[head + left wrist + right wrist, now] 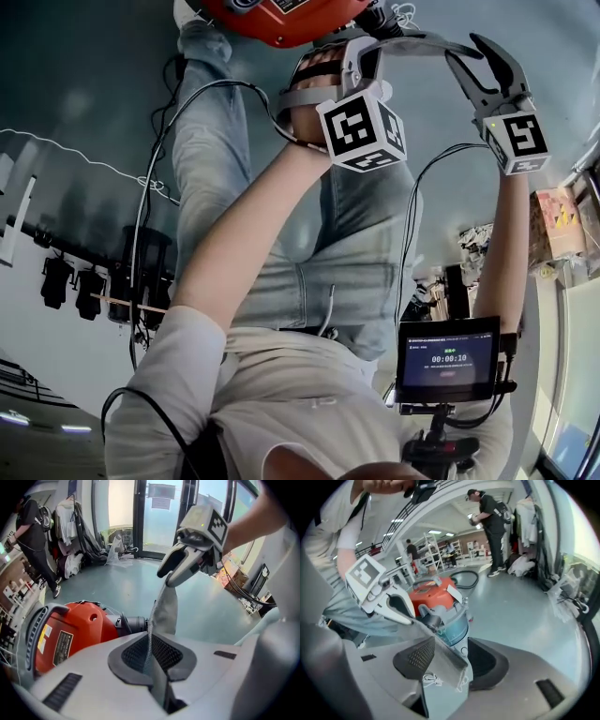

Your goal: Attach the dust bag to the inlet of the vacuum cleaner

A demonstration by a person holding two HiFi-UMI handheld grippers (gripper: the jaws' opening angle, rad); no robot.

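The left tongs are clamped on one edge of the grey dust bag. The right tongs pinch its other end, so the bag is stretched in the air between them. Beyond it, the red vacuum cleaner stands on the floor.
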